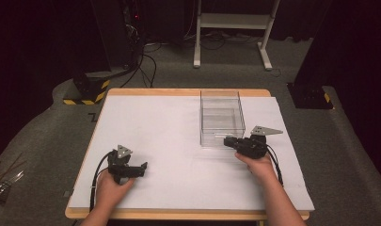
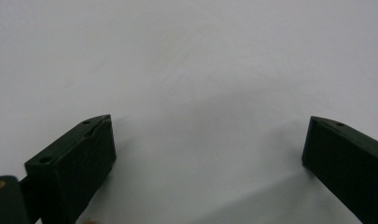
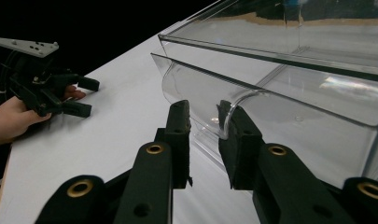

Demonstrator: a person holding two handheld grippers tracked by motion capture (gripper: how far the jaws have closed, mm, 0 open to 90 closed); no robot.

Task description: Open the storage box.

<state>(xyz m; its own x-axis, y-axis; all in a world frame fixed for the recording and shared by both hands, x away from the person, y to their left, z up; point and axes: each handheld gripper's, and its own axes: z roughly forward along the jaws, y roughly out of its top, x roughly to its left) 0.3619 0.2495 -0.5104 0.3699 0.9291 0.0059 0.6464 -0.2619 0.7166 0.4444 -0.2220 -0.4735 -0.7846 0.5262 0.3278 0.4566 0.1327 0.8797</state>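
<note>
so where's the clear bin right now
In the high view the clear bin sits on the far right part of the white table, its near wall at the right gripper.

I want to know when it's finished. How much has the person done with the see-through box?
Hardly started, it seems. Nothing looks done: the clear box sits empty on the white table. In hand: the right claw has its jaws around the box's curved front lip, not quite closed. The left claw rests open over bare table. What is left can't be told.
</note>
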